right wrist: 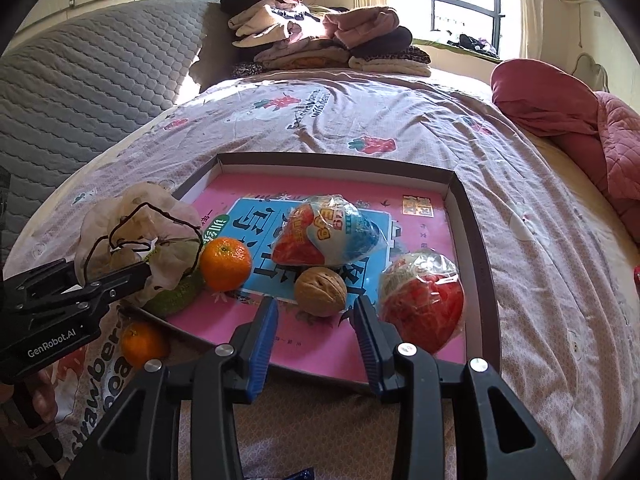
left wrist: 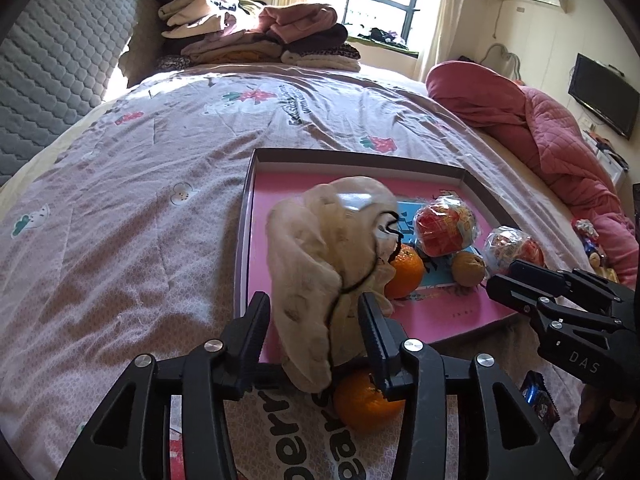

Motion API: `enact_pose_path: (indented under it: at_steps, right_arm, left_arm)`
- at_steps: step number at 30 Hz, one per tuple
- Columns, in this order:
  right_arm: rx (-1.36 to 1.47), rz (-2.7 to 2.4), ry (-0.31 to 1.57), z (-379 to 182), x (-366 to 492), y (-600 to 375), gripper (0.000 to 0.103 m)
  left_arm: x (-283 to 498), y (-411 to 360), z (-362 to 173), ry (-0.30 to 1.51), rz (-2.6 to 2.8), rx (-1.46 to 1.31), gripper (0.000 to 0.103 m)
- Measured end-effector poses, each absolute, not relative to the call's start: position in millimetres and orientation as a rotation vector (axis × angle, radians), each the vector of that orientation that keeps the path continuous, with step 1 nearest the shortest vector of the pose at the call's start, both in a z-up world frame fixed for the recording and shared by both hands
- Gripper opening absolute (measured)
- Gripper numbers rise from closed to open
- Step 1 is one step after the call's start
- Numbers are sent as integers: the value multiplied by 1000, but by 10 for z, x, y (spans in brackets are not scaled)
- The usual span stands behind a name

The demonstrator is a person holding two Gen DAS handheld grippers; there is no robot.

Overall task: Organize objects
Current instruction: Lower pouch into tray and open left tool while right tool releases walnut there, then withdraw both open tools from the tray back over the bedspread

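**Mia:** Now, where is the cloth bag [left wrist: 320, 240]?

**Ben:** It sits at the near left corner of the shallow box [left wrist: 352, 156] on the bed [left wrist: 120, 200]. It is on top of a green knitted thing [right wrist: 176, 300] and touches a mandarin [left wrist: 406, 272].

**Mia:** Is the left gripper [left wrist: 313, 298] holding it?

**Ben:** I don't think so. Its fingers [left wrist: 256, 320] stand on each side of the bag, but they are let go. The bag looks puffy, not squashed.

**Mia:** And the right gripper [right wrist: 316, 302]?

**Ben:** Its fingers are apart with nothing in them. They point at the walnut [right wrist: 320, 290] in the box.

**Mia:** How would the bag feel?

**Ben:** Soft and very light, I think. It is thin and floppy, so it will sag and change shape. It has a black string [right wrist: 120, 224] on it, which could catch on things.

**Mia:** Where should you grab it?

**Ben:** Pinch a thick bunch of cloth low down. A thin fold could slip out.

**Mia:** What about the other things?

**Ben:** The walnut is hard and round, so it may roll. One more mandarin [left wrist: 362, 404] lies on the bed just outside the box. Hold that one gently across its middle. The two snack packs [right wrist: 328, 232] have shiny plastic, so they may be slippery.
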State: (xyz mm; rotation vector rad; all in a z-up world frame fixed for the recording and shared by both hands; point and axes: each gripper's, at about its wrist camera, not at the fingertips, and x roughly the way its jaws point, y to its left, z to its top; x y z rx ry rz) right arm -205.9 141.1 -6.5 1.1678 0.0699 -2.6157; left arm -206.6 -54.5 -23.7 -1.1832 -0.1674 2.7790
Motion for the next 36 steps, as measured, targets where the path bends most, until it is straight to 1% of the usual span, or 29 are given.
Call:
enact_pose_path:
  at_steps: [1, 3, 6, 9, 10, 24, 36]
  right_arm:
    - [1164, -2612, 56, -54, -2048, 1422, 39]
    - [1155, -2609, 34, -33, -2019, 1438, 39]
    - [1145, -2611, 23, -5, -1982, 1447, 39]
    - [1145, -2605, 2, 6, -1944, 1468, 39]
    - [1143, -2601, -14, 13, -1925, 1483, 39]
    - [1078, -2617, -77, 200, -1777, 1616, 39]
    - [1030, -2647, -85, 393, -1681, 1705, 39]
  left_arm:
    - [-2059, -543, -230, -164, 2781, -1180, 52]
    - [-2048, -533, -224, -160, 2778, -1179, 55]
    - [-2033, -504, -208, -146, 2773, -1178, 56]
    - [-2013, -468, -164, -123, 2784, -1162, 64]
    - [-2009, -458, -142, -116, 2788, -1155, 65]
    - [-1964, -446, 134, -107, 2843, -1095, 65]
    - [-1857, -384, 332, -92, 2866, -1050, 66]
